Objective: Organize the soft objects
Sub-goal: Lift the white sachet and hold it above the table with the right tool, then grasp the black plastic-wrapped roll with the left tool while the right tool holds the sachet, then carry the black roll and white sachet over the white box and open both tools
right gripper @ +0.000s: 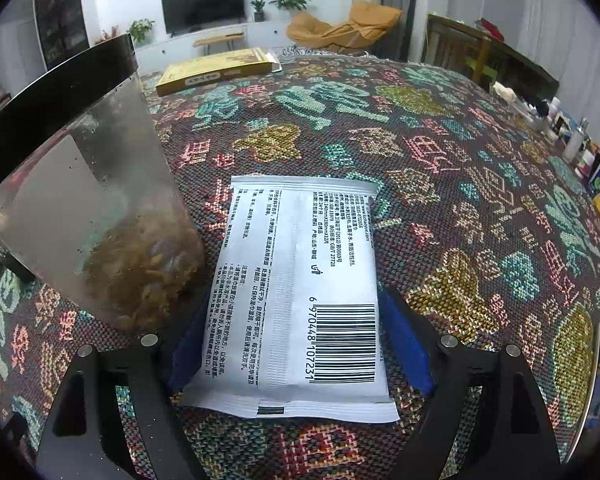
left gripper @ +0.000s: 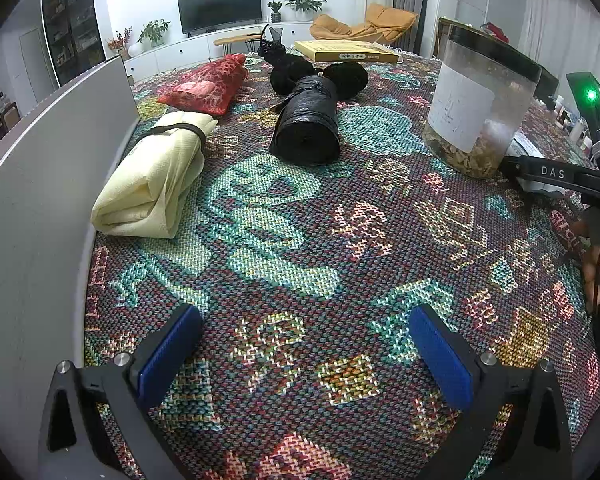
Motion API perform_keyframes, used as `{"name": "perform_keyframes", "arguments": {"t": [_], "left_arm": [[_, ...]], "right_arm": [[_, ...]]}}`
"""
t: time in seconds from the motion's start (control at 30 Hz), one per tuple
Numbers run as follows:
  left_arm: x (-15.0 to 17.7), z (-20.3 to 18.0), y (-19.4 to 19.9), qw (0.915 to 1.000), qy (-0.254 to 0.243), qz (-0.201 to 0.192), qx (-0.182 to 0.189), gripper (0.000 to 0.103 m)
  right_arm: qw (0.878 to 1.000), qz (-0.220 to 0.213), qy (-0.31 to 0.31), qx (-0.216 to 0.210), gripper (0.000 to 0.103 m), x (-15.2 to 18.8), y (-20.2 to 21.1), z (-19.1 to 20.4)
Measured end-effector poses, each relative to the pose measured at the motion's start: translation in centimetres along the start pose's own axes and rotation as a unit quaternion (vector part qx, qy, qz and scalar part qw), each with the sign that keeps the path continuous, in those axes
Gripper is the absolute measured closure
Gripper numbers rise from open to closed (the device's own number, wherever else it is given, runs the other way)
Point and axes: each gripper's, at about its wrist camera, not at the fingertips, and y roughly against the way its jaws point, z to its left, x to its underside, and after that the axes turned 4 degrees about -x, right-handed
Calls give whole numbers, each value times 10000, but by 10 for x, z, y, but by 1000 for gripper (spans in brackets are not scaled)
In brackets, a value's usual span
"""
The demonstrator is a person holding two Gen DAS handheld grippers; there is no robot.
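Observation:
In the left wrist view my left gripper [left gripper: 304, 352] is open and empty, low over the patterned tablecloth [left gripper: 300, 240]. Ahead lie a folded cream cloth [left gripper: 156, 184] tied with a dark band, a red pouch [left gripper: 208, 84], a black plastic roll [left gripper: 306, 124] and a black fabric bundle [left gripper: 296, 70]. In the right wrist view my right gripper [right gripper: 300, 340] has its blue pads against both sides of a white wipes packet [right gripper: 300, 292] with a barcode, which lies flat on the cloth. The right gripper also shows at the right edge of the left wrist view [left gripper: 556, 176].
A clear jar [left gripper: 480, 108] with a black lid and brown flakes stands just left of the packet [right gripper: 88, 200]. A yellow book [left gripper: 346, 51] lies at the far edge. A grey panel [left gripper: 40, 168] walls the left side. Small bottles and boxes [right gripper: 588, 160] crowd the right.

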Motion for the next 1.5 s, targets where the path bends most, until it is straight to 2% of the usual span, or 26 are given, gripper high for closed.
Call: {"name": "perform_keyframes", "arguments": {"t": [0.13, 0.27, 0.33, 0.4, 0.47, 0.53, 0.57, 0.63, 0.73, 0.8, 0.83, 0.87, 0.9, 0.97, 1.03, 1.07, 1.1, 1.23, 1.33, 1.4, 1.5], "left_arm": [[-12, -4, 0, 9997, -122, 210, -49, 0], [-41, -1, 17, 9992, -222, -30, -333, 0], [-65, 14, 22, 9993, 2, -82, -369, 0], [-89, 36, 17, 9984, 443, 66, -356, 0], [-105, 55, 4, 9945, 961, 387, -151, 0], [-115, 65, -6, 9876, 1427, 552, 366, 0], [-120, 63, -10, 9853, 1504, 563, 581, 0], [-131, 46, -25, 9870, 1253, 694, 730, 0], [-141, 12, -56, 9940, 508, 902, 364, 2], [-142, -8, -77, 9951, 20, 988, 63, 13], [-142, -12, -83, 9947, -62, 1024, -65, 17], [-141, -14, -91, 9940, -84, 1079, -177, 25], [-143, -11, -91, 9954, 88, 949, -55, 34], [-144, -2, -86, 9962, 295, 812, -101, 63], [-143, 5, -81, 9952, 473, 835, 181, 66], [-142, 8, -76, 9948, 522, 817, 324, 66], [-140, 10, -69, 9945, 547, 784, 425, 66], [-134, 21, -36, 9905, 803, 622, 928, 66], [-128, 23, -3, 9856, 966, 458, 1311, 66], [-124, 24, 21, 9831, 1012, 353, 1483, 66], [-120, 38, 60, 9773, 1120, 158, 1792, 66]], "right_arm": [[10000, 0, -1, -3, 19, 0, 0, 0], [10000, 0, -1, -5, 19, 0, 0, 0], [10000, 0, -2, -6, 19, 0, 0, 0], [10000, 0, -2, -7, 19, 0, 0, -1], [10000, -1, -2, -8, 19, 0, 0, 0], [10000, -1, -2, -8, 19, 0, 0, 0], [10000, -1, -3, -9, 19, 0, 0, 0], [10000, -1, -3, -10, 19, 0, 0, 0], [10000, -2, -9, -22, 19, 0, -1, -1], [10000, -4, -22, -41, 19, 0, -1, -3], [10000, -1, -25, -46, 18, 0, -2, -3], [10000, 2, -28, -51, 18, 0, -2, -3], [10000, 14, -33, -86, 16, 0, -2, -3], [9997, 40, -52, -239, 16, -1, -2, -6], [9988, 120, -198, -440, 36, -6, 0, -16], [9979, 166, -347, -520, 38, -10, 2, -24], [9940, 244, -678, -822, 39, -14, 2, -37], [9778, 246, -1537, -1402, 40, -19, 10, -71], [9595, -30, -2159, -1809, 40, -19, 31, -91], [9548, -253, -2265, -1910, 40, -22, 53, -93], [9579, -493, -2003, -1998, 40, -31, 89, -76]]}}
